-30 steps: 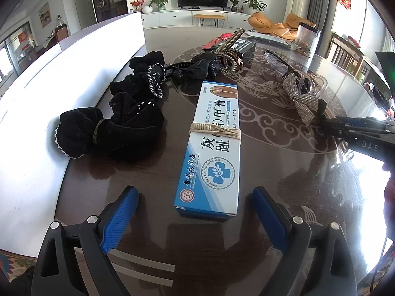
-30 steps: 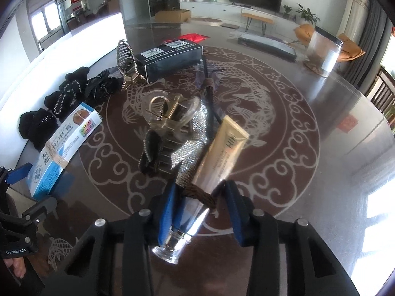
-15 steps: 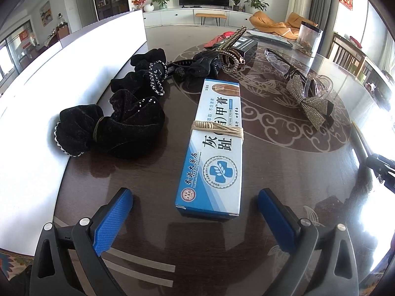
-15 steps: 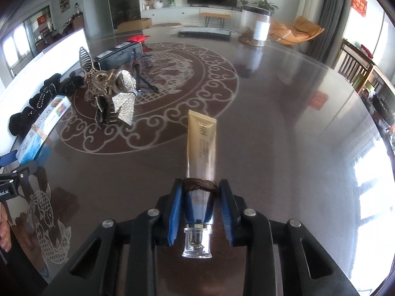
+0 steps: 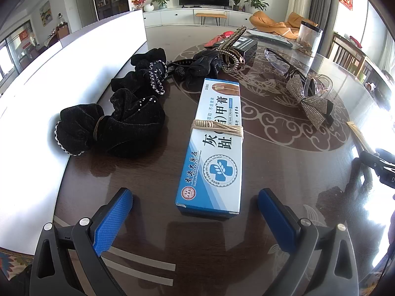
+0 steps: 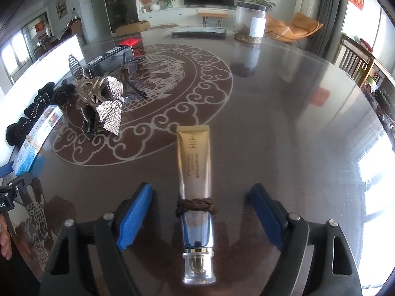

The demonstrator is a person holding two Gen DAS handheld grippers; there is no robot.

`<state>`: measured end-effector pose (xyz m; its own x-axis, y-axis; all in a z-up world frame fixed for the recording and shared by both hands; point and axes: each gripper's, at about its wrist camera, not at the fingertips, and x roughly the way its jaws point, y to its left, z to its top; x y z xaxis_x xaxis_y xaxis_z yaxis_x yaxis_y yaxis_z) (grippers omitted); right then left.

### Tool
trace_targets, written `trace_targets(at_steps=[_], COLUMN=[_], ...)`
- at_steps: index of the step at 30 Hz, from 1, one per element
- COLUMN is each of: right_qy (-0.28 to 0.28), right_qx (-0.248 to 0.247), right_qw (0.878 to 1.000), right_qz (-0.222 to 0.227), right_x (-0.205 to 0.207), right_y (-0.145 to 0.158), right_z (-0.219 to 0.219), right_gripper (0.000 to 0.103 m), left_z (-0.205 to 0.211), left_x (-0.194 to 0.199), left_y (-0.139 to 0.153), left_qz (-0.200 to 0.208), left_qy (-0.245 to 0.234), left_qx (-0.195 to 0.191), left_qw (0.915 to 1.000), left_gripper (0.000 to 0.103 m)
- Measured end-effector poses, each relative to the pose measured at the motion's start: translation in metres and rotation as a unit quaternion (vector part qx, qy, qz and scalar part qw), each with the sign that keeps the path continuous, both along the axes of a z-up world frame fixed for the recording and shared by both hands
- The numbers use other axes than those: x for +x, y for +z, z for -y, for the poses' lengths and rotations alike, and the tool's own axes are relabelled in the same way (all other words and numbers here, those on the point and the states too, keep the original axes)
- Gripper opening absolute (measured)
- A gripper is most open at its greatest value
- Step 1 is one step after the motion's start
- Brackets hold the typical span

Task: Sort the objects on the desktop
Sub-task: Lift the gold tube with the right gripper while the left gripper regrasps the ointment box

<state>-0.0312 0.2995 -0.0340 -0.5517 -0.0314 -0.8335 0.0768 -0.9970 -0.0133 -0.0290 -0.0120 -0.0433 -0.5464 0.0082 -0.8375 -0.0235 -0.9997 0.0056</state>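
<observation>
On dark glossy round table, gold cosmetic tube with clear cap and brown hair tie around it lies flat between right gripper pads; jaws opening, pads clear of tube. Left gripper spread wide, holding nothing; blue-white ointment box bound with beige cord just ahead. Black velvet scrunchies left of box.

Both cameras sit low over the dark table, each tilted down and forward toward the far television wall. The left wrist view looks from close behind the blue box. The right wrist view looks from further right, close over the gold tube. Both views share the blue box and the rhinestone bow clip.
</observation>
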Motion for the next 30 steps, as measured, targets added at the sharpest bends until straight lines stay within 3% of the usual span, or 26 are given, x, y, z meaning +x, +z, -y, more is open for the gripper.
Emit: trace_targets(at_steps=[11, 27, 30], right_qy=[0.004, 0.004, 0.004], right_qx=[-0.001, -0.001, -0.001], right_qw=[1.000, 1.000, 1.000], right_qz=[-0.016, -0.017, -0.017], right_x=[-0.0021, -0.0021, -0.0021], right_y=[-0.0063, -0.0066, -0.0066], right_z=[0.0101, 0.0093, 0.0093], right_gripper=[0.103, 0.103, 0.103], left_z=[-0.0003, 0.0009, 0.0086], left_x=[-0.0004, -0.0011, 0.0000], left_y=[-0.0004, -0.0003, 0.0034], left_qz=[0.000, 0.007, 0.008], left_qy=[0.001, 0.000, -0.003], left_qx=[0.000, 0.001, 0.037], left_qw=[1.0000, 1.0000, 0.9993], left_gripper=[0.103, 0.103, 0.103])
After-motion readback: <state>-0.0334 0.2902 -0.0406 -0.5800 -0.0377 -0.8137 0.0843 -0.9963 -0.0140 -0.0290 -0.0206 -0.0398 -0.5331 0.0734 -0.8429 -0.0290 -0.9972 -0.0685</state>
